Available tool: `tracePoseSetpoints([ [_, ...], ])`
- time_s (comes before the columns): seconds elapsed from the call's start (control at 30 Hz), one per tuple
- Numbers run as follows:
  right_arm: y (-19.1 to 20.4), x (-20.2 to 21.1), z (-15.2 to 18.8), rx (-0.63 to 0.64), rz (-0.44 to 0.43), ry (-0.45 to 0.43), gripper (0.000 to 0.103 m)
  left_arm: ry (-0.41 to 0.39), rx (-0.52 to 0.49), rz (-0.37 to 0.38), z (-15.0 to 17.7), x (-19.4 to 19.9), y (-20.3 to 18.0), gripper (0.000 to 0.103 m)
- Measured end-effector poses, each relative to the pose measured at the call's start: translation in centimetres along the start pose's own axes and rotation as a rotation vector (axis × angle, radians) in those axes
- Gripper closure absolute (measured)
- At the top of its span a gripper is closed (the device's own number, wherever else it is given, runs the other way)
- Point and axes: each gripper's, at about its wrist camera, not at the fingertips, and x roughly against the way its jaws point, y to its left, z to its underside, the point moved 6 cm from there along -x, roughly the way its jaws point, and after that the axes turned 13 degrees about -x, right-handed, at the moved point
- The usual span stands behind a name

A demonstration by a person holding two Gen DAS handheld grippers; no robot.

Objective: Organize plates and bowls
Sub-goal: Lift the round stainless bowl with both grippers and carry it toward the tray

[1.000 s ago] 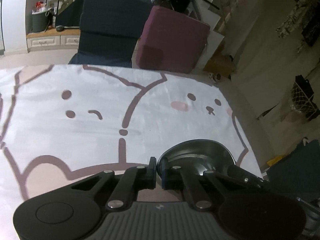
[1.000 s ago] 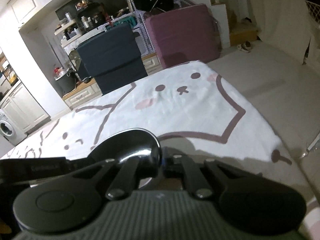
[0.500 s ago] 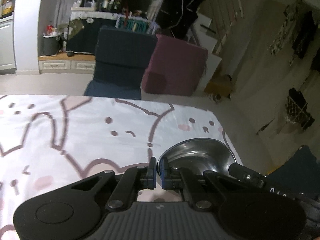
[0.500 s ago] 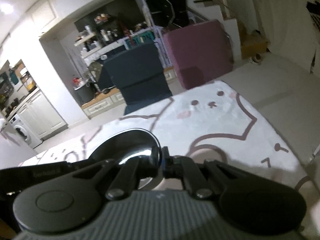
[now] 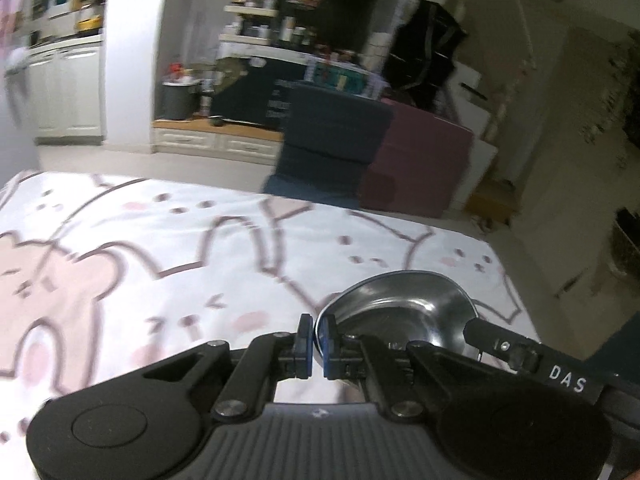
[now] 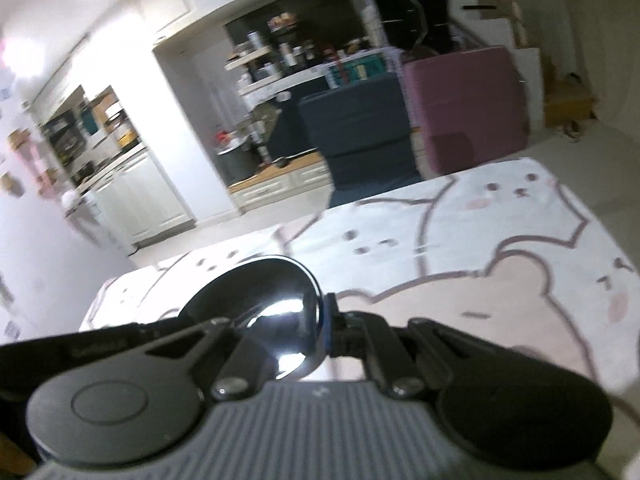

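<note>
Holding one steel bowl [image 5: 400, 304] with both grippers at once. Pinching the thin rim on one side with the left gripper [image 5: 316, 344], blue pads closed on the metal. Pinching the opposite rim with the right gripper [image 6: 322, 332] in the same way, nothing else between its pads. Keeping the bowl above the cloth [image 5: 160, 248] that covers the bench, apparently clear of the cloth and closer to its edge than to its middle. No other plates or bowls in view on the cloth.

Possible trouble from here:

- Could slip out of one grip, since smooth metal and a narrow rim give the pads little to bite on.
- Could twist or tip toward the cloth if one hand goes faster or higher than the other; with two grips on one bowl, any mismatch pulls on both rims.
- Could drop past the edge of the cloth to the floor if released too far out.
- Hard to judge the landing place, with the surroundings blurred in both views and the bowl hiding the cloth under it.

Better to go slowly, both hands level, and to lower onto the cloth before opening either gripper.
</note>
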Motion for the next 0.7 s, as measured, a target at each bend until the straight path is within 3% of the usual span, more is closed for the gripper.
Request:
tracePoseSetpoints([
  [0.37, 10.0, -1.4, 8.2, 0.134, -0.138, 0.143, 0.099, 0.036, 0.177, -0.144, 6.7, 6.0, 11.2, 0.099],
  [0.7, 16.4, -3.9, 14.1, 0.269, -0.170, 0.261, 0.099, 0.115, 0.258, -0.219, 12.0, 7.1, 16.8, 0.098],
])
